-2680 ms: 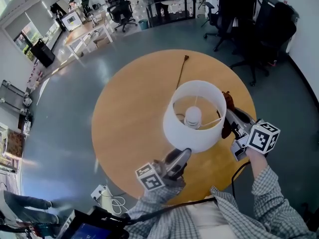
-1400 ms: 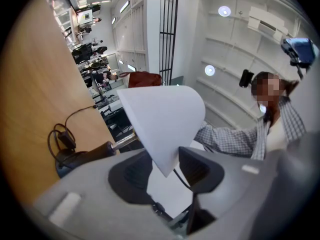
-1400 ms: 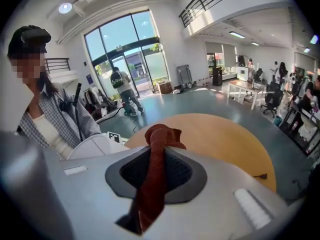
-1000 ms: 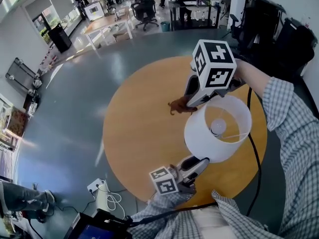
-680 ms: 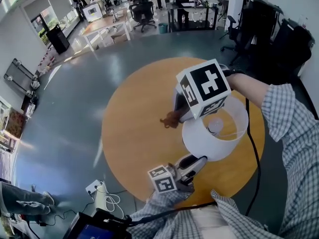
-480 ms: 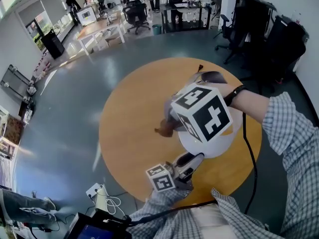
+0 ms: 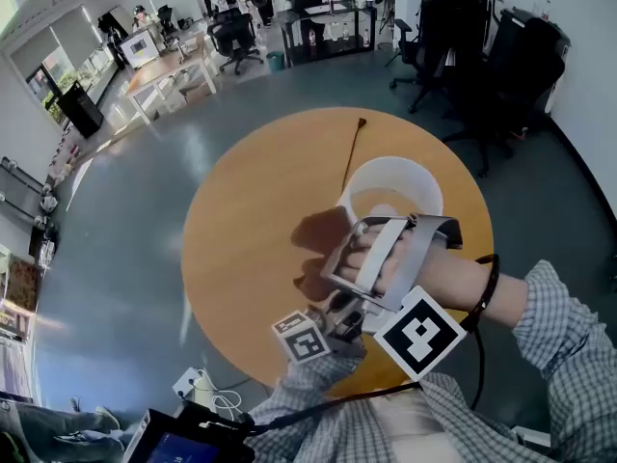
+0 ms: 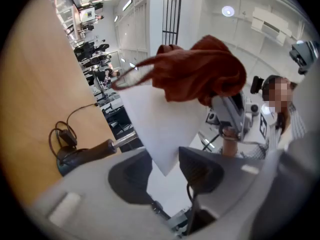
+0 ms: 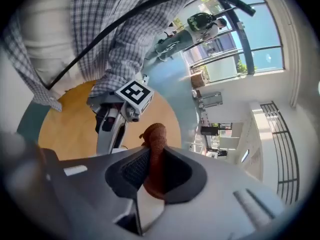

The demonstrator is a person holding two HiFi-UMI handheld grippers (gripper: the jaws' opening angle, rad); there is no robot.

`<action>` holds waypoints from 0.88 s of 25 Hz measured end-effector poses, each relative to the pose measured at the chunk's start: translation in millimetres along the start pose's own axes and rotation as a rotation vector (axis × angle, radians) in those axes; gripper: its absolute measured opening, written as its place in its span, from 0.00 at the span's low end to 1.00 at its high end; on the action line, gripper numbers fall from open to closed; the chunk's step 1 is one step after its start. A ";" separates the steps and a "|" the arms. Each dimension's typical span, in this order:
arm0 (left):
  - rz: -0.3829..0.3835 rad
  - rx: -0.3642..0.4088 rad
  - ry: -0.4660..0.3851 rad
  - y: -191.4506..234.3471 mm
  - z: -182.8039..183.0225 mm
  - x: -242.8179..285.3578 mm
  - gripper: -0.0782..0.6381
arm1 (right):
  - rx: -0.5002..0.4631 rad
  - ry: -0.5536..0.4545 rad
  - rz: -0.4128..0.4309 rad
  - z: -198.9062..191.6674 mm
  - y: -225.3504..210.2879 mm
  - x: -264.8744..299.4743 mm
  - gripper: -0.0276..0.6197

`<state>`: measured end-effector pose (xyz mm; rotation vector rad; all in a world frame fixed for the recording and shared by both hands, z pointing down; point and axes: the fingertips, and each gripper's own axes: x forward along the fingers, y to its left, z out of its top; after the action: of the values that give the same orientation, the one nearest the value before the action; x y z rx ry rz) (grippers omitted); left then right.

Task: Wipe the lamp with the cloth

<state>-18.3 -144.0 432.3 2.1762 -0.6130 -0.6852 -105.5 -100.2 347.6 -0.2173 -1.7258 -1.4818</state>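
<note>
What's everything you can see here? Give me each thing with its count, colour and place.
Table: one, light wood, round, middle of the room.
Lamp: one, white shade, dark base, standing on the table.
Cord: one, dark, lying on the table beyond the lamp.
Cloth: one, rust-brown, pinched in the right tongs at the shade.
Office chairs: several, black, far side of the room.
Power strip: one, white, on the floor by the table's near edge.
Left tongs: one, grey, shade's lower edge between its jaws.
Right tongs: one, grey, closed on the cloth.
</note>
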 end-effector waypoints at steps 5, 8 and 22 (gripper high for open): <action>-0.004 -0.001 0.010 0.3 1.4 1.4 0.34 | 0.049 0.072 -0.095 -1.2 19.5 -23.0 0.15; -0.006 -0.007 0.011 -2.2 0.8 4.0 0.34 | 0.141 0.119 -0.154 -8.8 33.2 -36.1 0.15; -0.007 -0.009 0.022 -1.5 -1.1 8.3 0.34 | 0.880 0.183 -0.412 -72.3 87.1 -92.1 0.15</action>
<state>-11.1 -147.6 429.5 2.1758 -0.5899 -0.6659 40.3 -104.6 347.0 0.7444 -2.1658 -0.8276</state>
